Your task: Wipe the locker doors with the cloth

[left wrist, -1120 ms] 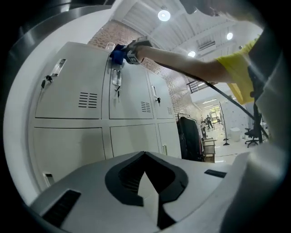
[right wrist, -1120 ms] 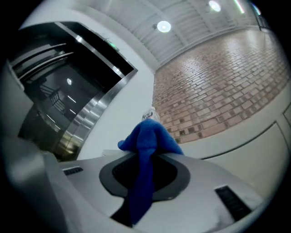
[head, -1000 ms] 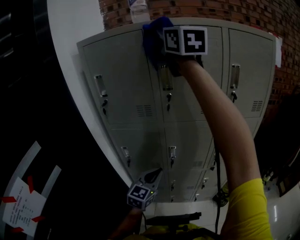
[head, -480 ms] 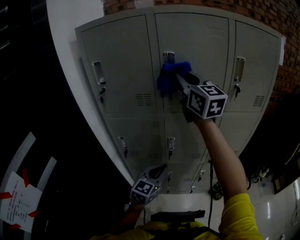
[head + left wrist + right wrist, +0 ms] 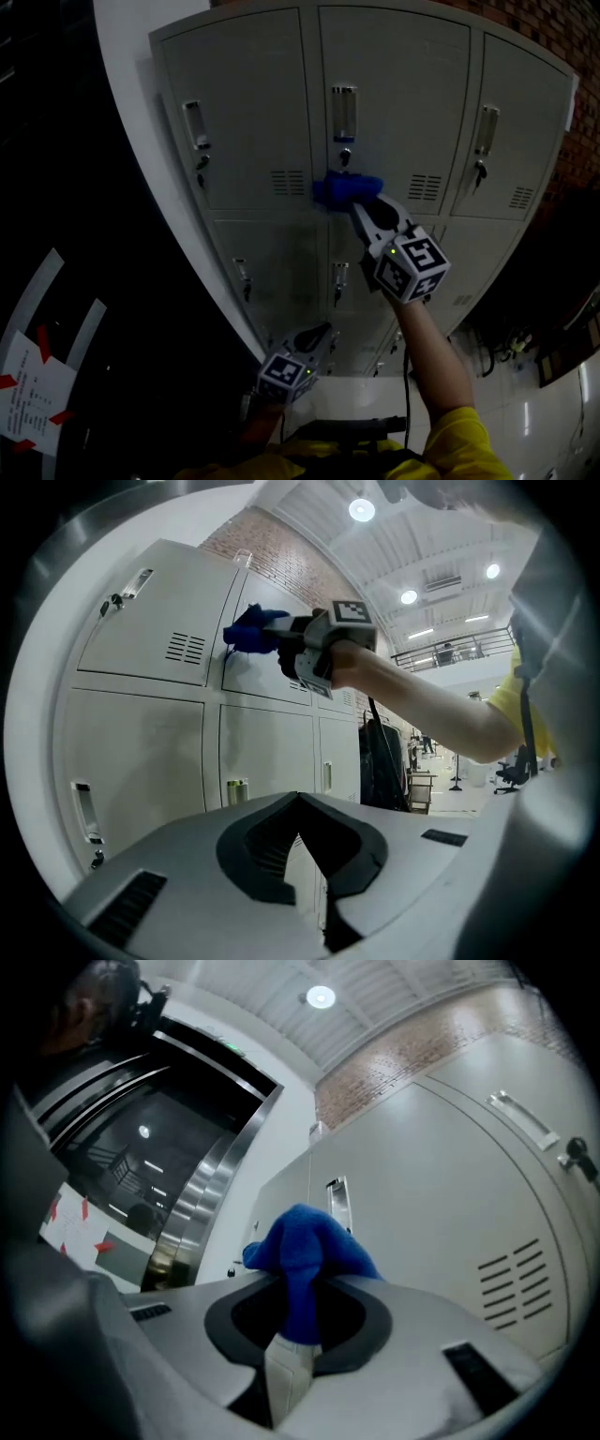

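Observation:
A bank of grey locker doors [image 5: 253, 131] fills the head view. My right gripper [image 5: 364, 204] is shut on a blue cloth [image 5: 344, 189] and presses it against the lower edge of the upper middle door [image 5: 394, 103], just below the lock and between the vent slots. In the right gripper view the cloth [image 5: 305, 1246] bunches out of the right gripper [image 5: 298, 1309]. The left gripper view shows the cloth [image 5: 249, 630] on that door too. My left gripper [image 5: 317, 336] hangs low before the bottom lockers, shut with nothing in it, its jaws [image 5: 300, 803] meeting at the tips.
A white pillar [image 5: 141, 187] borders the lockers on the left, with dark lift doors [image 5: 178, 1119] beyond it. A paper sheet with red tape [image 5: 28, 398] lies at lower left. Brick wall [image 5: 586, 84] and cables [image 5: 506, 347] stand to the right. Dark garments [image 5: 380, 761] hang past the lockers.
My right gripper has dragged the blue cloth down the upper middle door, from its top edge past the handle to its lower edge. The left gripper has stayed low.

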{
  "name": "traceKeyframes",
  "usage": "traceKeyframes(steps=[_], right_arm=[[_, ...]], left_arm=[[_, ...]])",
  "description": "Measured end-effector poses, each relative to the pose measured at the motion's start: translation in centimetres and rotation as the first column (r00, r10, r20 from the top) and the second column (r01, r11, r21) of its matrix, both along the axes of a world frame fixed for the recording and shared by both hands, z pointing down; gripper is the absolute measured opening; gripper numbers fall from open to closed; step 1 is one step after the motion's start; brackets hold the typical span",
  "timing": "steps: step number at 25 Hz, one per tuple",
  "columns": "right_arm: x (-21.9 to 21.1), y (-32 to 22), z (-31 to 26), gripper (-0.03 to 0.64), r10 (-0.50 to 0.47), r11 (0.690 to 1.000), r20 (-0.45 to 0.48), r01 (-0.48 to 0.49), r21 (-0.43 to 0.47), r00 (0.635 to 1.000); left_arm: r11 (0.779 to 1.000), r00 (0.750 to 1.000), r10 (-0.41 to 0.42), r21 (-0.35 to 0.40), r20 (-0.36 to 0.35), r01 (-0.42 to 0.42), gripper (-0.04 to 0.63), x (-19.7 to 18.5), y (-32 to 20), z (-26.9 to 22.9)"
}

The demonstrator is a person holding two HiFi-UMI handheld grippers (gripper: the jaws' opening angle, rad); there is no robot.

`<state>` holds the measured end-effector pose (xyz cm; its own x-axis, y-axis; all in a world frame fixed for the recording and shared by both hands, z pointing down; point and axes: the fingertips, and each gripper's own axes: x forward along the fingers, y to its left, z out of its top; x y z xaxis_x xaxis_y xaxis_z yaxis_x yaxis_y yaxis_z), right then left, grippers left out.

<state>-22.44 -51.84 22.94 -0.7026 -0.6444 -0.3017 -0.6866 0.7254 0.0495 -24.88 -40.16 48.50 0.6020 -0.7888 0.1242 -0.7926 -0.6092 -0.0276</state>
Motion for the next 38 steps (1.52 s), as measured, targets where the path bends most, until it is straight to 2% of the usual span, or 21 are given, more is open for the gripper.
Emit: traceKeyframes(steps=[2, 4, 7, 11, 13, 17, 20, 23, 25, 29, 34, 36, 38], right_arm=[[0.8, -1.4, 2.2, 0.066, 0.074, 0.996, -0.013, -0.075, -0.040, 0.997], [1.7, -3.4, 2.7, 0.066, 0.104, 0.992, 0.006, -0.104, -0.078, 0.995], [1.7, -4.9, 0.6, 0.066, 0.134, 0.991, 0.008, -0.134, -0.024, 0.991], [0.9, -6.5, -1.1, 0.066, 0.145, 0.988, 0.016, -0.144, -0.053, 0.989], [0.4, -6.6, 0.6, 0.066, 0.146, 0.986, -0.007, -0.147, -0.085, 0.989], [-0.5, -6.7, 8.7, 0.066, 0.113, 0.975, -0.068, -0.123, -0.185, 0.991], [-0.1, -3.5, 12.4, 0.066, 0.088, 0.984, -0.095, -0.101, -0.147, 0.992], [2.8, 2.3, 15.4, 0.066, 0.149, 0.978, -0.120, -0.164, -0.130, 0.981], [5.2, 5.5, 18.6, 0.066, 0.176, 0.963, -0.122, -0.197, -0.182, 0.977], [9.5, 8.7, 24.4, 0.066, 0.217, 0.912, -0.102, -0.239, -0.334, 0.971], [12.3, 12.1, 28.5, 0.066, 0.266, 0.873, -0.108, -0.287, -0.395, 0.958], [12.9, 13.2, 29.3, 0.066, 0.273, 0.872, -0.098, -0.289, -0.395, 0.957], [13.2, 14.8, 29.4, 0.066, 0.255, 0.888, -0.095, -0.272, -0.370, 0.962]], left_arm=[[1.000, 1.000, -0.011, -0.025, 0.016, 0.012, -0.002, -0.7, 0.0, 0.8], [0.999, 0.999, -0.024, -0.040, 0.026, 0.025, -0.002, -1.1, -0.1, 1.2], [0.999, 0.999, -0.032, -0.040, 0.020, 0.033, -0.002, -1.4, -0.1, 1.1], [0.999, 1.000, -0.019, -0.035, 0.015, 0.020, -0.002, -1.0, -0.3, 1.0], [0.999, 1.000, -0.016, -0.033, 0.015, 0.016, -0.002, -0.8, -0.3, 0.8], [0.999, 1.000, -0.022, -0.029, 0.021, 0.023, -0.002, -0.9, -0.8, 1.0], [1.000, 1.000, -0.024, -0.016, 0.019, 0.024, -0.002, -1.1, -0.9, 0.5], [0.999, 0.999, -0.049, 0.018, 0.018, 0.049, -0.002, -1.9, -1.1, -0.3], [0.998, 0.998, -0.066, 0.028, 0.025, 0.065, -0.002, -2.4, -1.1, -0.3], [0.999, 0.998, -0.052, -0.007, 0.029, 0.052, -0.002, -2.5, -1.2, 1.1], [0.999, 0.999, -0.025, -0.042, 0.031, 0.026, -0.002, -2.4, 0.3, 2.6], [0.999, 0.999, -0.021, -0.041, 0.038, 0.023, -0.002, -2.2, 1.1, 3.0], [0.999, 0.999, -0.038, -0.030, 0.037, 0.039, -0.002, -1.9, 2.7, 3.1]])
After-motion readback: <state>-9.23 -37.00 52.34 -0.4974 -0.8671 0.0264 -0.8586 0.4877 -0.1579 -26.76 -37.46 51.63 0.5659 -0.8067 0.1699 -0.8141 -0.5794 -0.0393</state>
